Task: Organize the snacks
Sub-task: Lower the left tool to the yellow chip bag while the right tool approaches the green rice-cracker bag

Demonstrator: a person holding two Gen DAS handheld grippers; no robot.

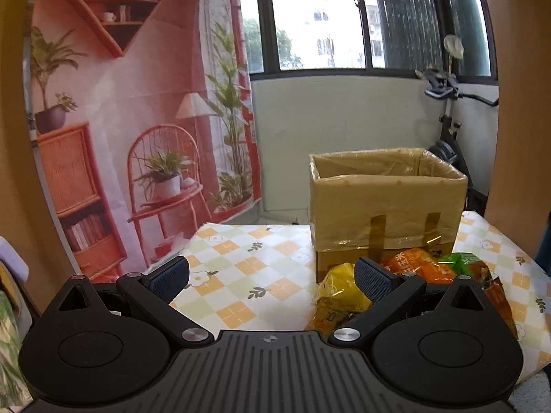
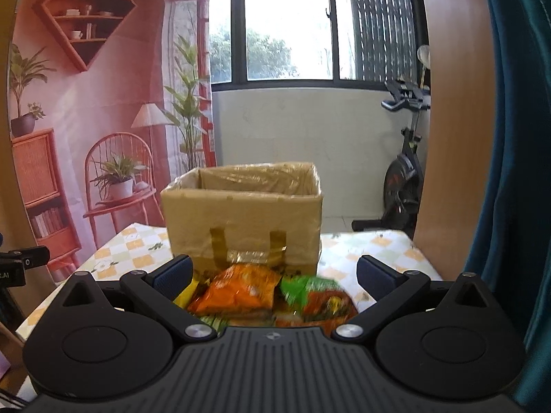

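Two grippers hover low over a table (image 1: 261, 265) covered with a cloth of orange, green and white squares and small flowers. Both have their jaws spread wide apart and neither holds anything. The left gripper (image 1: 272, 275) sits to the left of the snacks, with bare cloth showing between its fingers; its right finger overlaps a yellow packet (image 1: 335, 292) in the left wrist view, though I cannot tell whether it touches it. The right gripper (image 2: 273, 273) faces the snacks head on, and the pile lies between its open fingers and just below them. That pile holds an orange packet (image 2: 237, 292) in the middle, a green and red packet (image 2: 320, 297) touching it on the right, and the yellow one peeking out at the left edge. All the packets lie on the cloth just in front of a cardboard box (image 2: 244, 220), close against its near wall. This box stands upright with its top open, lined with clear plastic that folds over the rim, and two strips of brown tape run down its front. Behind the table hangs a printed backdrop (image 1: 131, 120) of shelves, plants and a red chair, and an exercise bike (image 2: 403, 179) stands near the window (image 2: 286, 24).
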